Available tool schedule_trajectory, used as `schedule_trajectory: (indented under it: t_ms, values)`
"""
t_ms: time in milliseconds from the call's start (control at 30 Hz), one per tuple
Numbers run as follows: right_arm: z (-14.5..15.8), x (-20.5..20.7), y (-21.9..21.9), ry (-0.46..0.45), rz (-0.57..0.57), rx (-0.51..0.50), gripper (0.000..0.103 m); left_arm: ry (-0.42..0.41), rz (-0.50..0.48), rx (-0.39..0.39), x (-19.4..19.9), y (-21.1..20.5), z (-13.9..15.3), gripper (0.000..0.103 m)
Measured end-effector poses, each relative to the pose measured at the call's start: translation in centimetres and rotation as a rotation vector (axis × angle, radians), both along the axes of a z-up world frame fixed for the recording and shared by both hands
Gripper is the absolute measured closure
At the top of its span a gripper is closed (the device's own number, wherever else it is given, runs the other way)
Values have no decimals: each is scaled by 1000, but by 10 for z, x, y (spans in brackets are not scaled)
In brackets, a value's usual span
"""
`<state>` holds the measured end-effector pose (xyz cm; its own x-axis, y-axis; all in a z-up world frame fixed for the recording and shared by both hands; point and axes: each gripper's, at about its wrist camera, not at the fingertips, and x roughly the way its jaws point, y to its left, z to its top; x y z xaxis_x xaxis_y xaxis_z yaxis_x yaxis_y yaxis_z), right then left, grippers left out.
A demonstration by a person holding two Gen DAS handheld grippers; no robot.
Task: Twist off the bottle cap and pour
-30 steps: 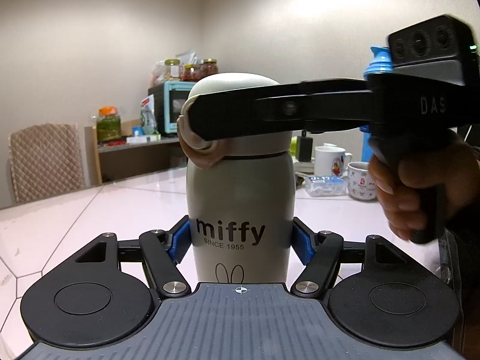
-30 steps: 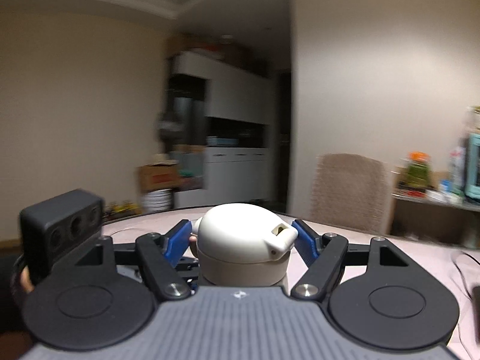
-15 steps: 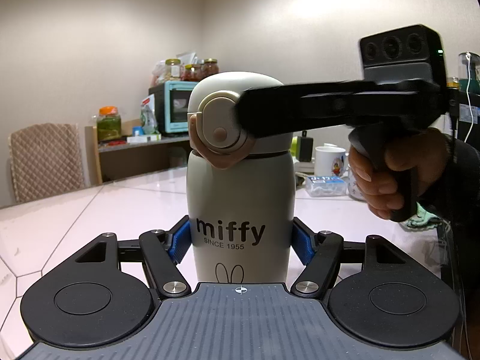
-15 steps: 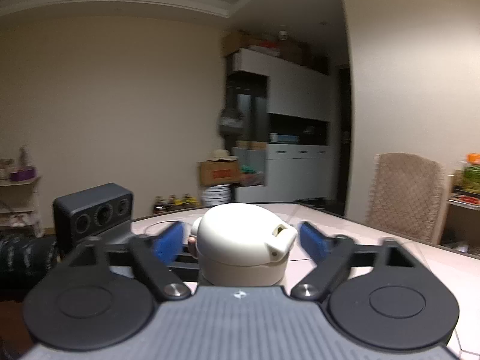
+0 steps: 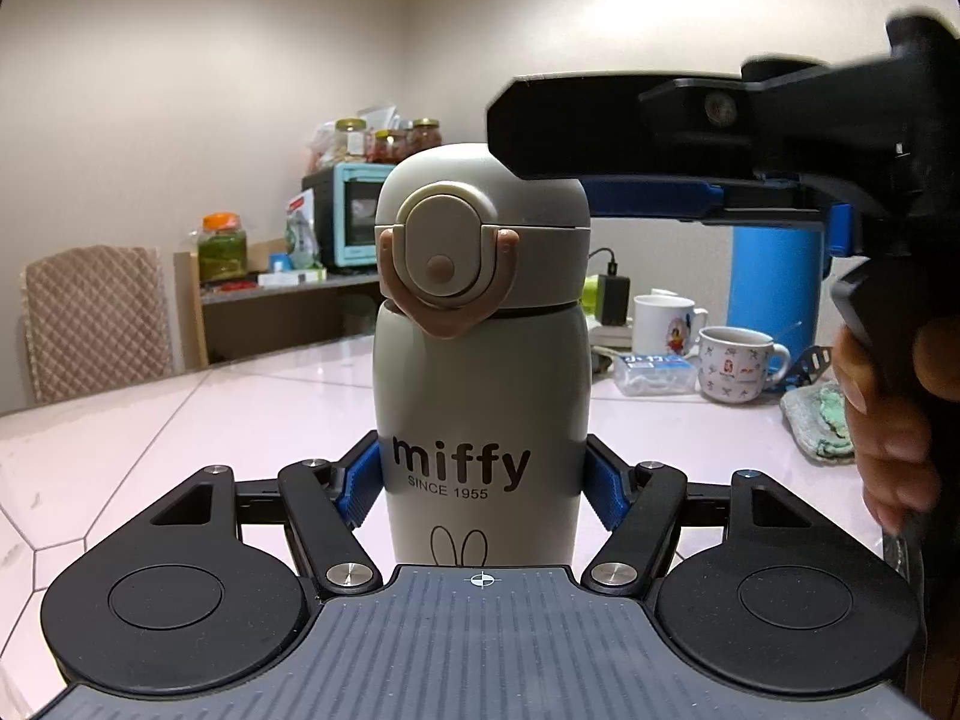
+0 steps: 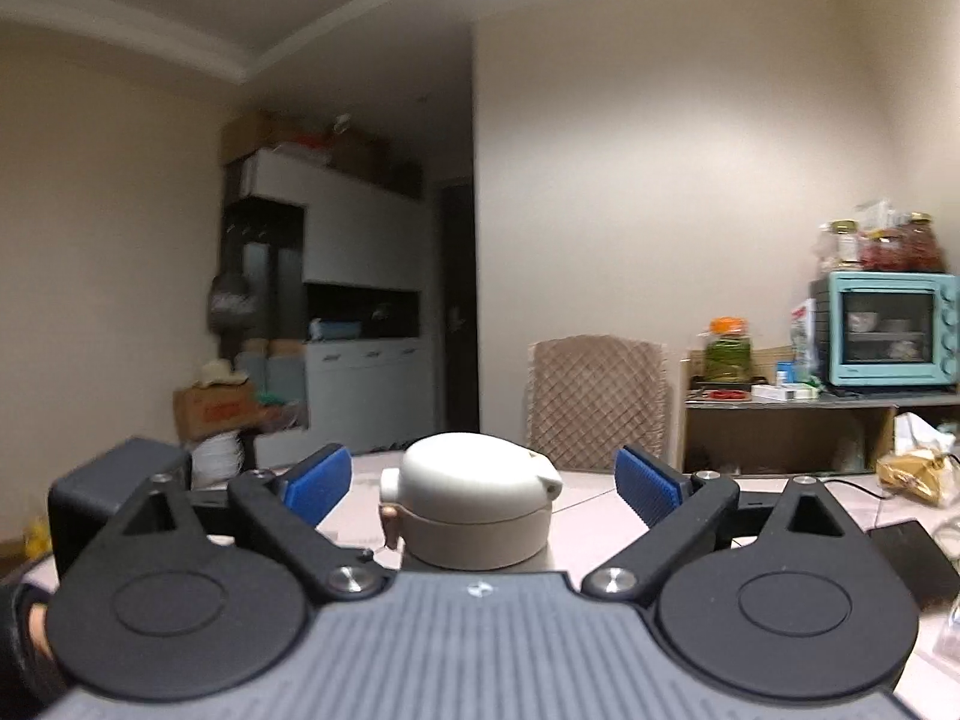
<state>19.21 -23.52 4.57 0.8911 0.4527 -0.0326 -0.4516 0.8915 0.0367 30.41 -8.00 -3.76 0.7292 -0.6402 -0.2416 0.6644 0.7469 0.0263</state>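
Flask (image 5: 480, 420) pinched by our left gripper (image 5: 483, 489); right gripper (image 6: 480, 483) opening around cap (image 6: 474, 504), untouched; re-centre before regripping.

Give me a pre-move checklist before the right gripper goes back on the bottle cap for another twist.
1. Left gripper clamped on the bottle body: ok.
2. Bottle upright on the table: ok.
3. Right gripper clear of the cap: ok, jaws opening, pads apart from it on both sides.
4. Cap centred between the right gripper's pads: ok.
5. Cap loosened enough to lift off: cannot tell; it sits on the bottle.
6. Mug ready for pouring: cannot tell.
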Motion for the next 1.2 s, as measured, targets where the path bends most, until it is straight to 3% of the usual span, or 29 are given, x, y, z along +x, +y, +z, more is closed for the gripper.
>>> schedule_trajectory:
  t_ms: [267, 667, 767, 900, 1200]
  values:
    - [-9, 12, 24, -13, -60, -50, 8, 1, 2, 3, 0, -4, 3, 31]
    - [-17, 16, 25, 3, -61, -61, 19, 2, 3, 3, -13, -8, 9, 31]
    - [-17, 16, 25, 8, -58, -65, 28, 2, 2, 2, -15, -8, 7, 31]
    - [-18, 14, 27, 1, -51, -74, 28, 2, -6, 2, -16, -8, 7, 31]
    - [-14, 23, 4, -15, 143, -135, 29, 2, -8, 3, -18, -9, 8, 31]
